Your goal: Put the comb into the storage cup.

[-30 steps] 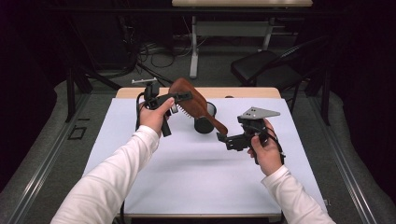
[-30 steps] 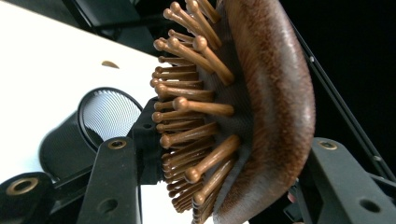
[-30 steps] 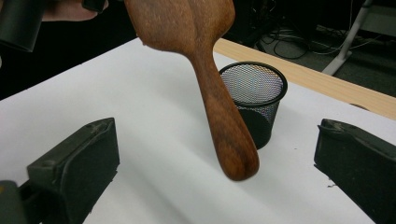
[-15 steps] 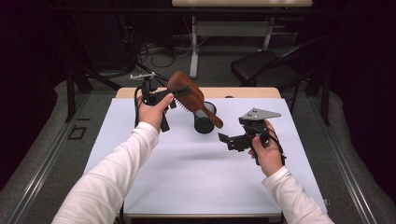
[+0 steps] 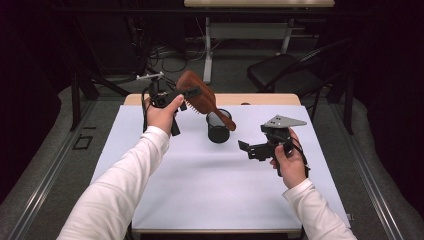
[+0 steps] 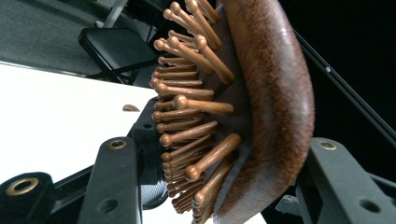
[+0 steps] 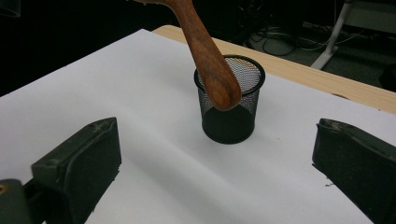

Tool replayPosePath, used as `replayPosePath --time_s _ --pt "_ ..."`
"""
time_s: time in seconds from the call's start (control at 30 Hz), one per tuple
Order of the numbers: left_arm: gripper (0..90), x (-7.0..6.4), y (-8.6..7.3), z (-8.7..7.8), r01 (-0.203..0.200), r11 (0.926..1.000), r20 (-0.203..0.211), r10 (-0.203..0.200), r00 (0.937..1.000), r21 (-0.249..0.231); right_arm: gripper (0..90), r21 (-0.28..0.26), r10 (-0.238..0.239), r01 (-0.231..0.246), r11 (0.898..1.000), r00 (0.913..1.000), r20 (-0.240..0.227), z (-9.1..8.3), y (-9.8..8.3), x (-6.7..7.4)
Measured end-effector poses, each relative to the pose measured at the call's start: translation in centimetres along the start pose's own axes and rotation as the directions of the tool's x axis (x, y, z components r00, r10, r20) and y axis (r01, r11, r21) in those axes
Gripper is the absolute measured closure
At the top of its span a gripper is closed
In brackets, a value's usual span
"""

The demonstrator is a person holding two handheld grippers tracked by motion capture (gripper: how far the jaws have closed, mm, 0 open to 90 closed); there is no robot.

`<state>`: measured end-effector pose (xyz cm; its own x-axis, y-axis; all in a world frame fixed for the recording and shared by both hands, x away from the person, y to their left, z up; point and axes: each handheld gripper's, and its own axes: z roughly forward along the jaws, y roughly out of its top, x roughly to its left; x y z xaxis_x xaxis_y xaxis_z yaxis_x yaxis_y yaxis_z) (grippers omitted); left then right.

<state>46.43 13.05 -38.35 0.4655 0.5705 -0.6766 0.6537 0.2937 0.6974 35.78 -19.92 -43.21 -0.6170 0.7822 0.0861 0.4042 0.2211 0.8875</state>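
High view lays out the whole scene: a bench [image 5: 165, 190] covered in white, a black mesh cup [image 5: 219, 127] standing near its far middle, and two white-sleeved arms reaching in. The left hand-held gripper [image 5: 186, 94] is raised over the far left of the bench and clamped on the head of a wooden hairbrush [image 5: 200, 97], whose handle slants down toward the cup. The right hand-held gripper [image 5: 248, 148] hangs to the right of the cup, jaws wide apart and holding nothing. Right gripper view adds what the high view blurs: the rounded handle tip [image 7: 223, 91] sits over the cup's rim, though whether it touches the mesh I cannot tell. Left gripper view gives the brush up close: reddish-brown grained wood with a curved back, and rows of round-tipped wooden pins [image 6: 196, 105] set in a grey pad.
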Motion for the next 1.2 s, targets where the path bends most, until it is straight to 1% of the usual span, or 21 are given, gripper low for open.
replayPosePath --time_s 0.13,0.27,0.4,0.5,0.53,0.77,0.8,0.87,0.93,1.0,1.07,1.13,1.2 --pt "50.1 -0.1 0.4 0.0 -0.02 0.9998 -0.003 0.02 0.9998 -0.007 0.6 0.003 -0.001 0.001 1.0 0.9999 0.015 0.0 -0.1 -0.2" --pt "50.1 -0.1 0.6 0.2 -0.018 0.9998 -0.009 0.018 0.9998 -0.013 0.0 0.009 -0.001 0.001 1.0 0.9997 0.024 0.0 -0.2 -0.3" --pt "50.1 -0.1 0.9 0.4 -0.028 0.9995 -0.019 0.028 0.9994 -0.013 0.0 0.016 0.003 -0.003 1.0 0.9998 0.018 0.2 -0.2 -0.3" --pt "50.1 -0.2 1.1 0.5 -0.027 0.9994 -0.021 0.026 0.9994 -0.021 0.0 0.019 -0.012 0.011 1.0 0.9992 0.039 0.3 -0.3 -0.1" --pt "50.1 -0.2 1.1 0.6 -0.024 0.9994 -0.024 0.024 0.9994 -0.023 0.0 0.026 -0.021 0.02 0.999 0.9991 0.037 0.3 -0.3 -0.1" --pt "50.1 -0.1 1.4 0.7 -0.038 0.999 -0.038 0.037 0.9986 -0.025 0.0 0.014 0.001 -0.002 1.0 0.999 0.045 0.2 -0.4 0.0" --pt "50.1 -0.1 1.4 0.7 -0.037 0.9989 -0.039 0.036 0.9986 -0.027 0.0 0.008 0.013 -0.013 1.0 0.999 0.043 0.2 -0.3 0.0" --pt "50.1 0.0 1.5 0.7 -0.039 0.9988 -0.044 0.038 0.9983 -0.029 0.0 -0.005 0.03 -0.03 1.0 0.9995 0.014 0.1 -0.3 -0.1" --pt "50.1 0.1 1.6 0.8 -0.038 0.9988 -0.047 0.037 0.9982 -0.032 0.0 -0.01 0.042 -0.042 0.999 0.9991 0.011 0.1 -0.2 -0.2" --pt "50.1 0.2 1.6 0.9 -0.041 0.9986 -0.052 0.039 0.9979 -0.033 0.0 -0.01 0.044 -0.044 0.999 0.9989 0.016 0.1 -0.2 -0.4" --pt "50.1 0.3 1.6 0.9 -0.042 0.9986 -0.057 0.04 0.9975 -0.032 0.0 -0.008 0.05 -0.05 0.999 0.9987 0.012 0.1 -0.3 -0.6" --pt "50.1 0.4 1.6 1.0 -0.037 0.9987 -0.061 0.035 0.9975 -0.036 0.0 -0.008 0.05 -0.05 0.999 0.9987 0.012 0.0 -0.3 -0.7" --pt "50.1 0.5 1.6 1.1 -0.044 0.9984 -0.064 0.042 0.9971 -0.035 0.0 -0.01 0.052 -0.052 0.999 0.9986 0.011 -0.2 -0.3 -0.7"
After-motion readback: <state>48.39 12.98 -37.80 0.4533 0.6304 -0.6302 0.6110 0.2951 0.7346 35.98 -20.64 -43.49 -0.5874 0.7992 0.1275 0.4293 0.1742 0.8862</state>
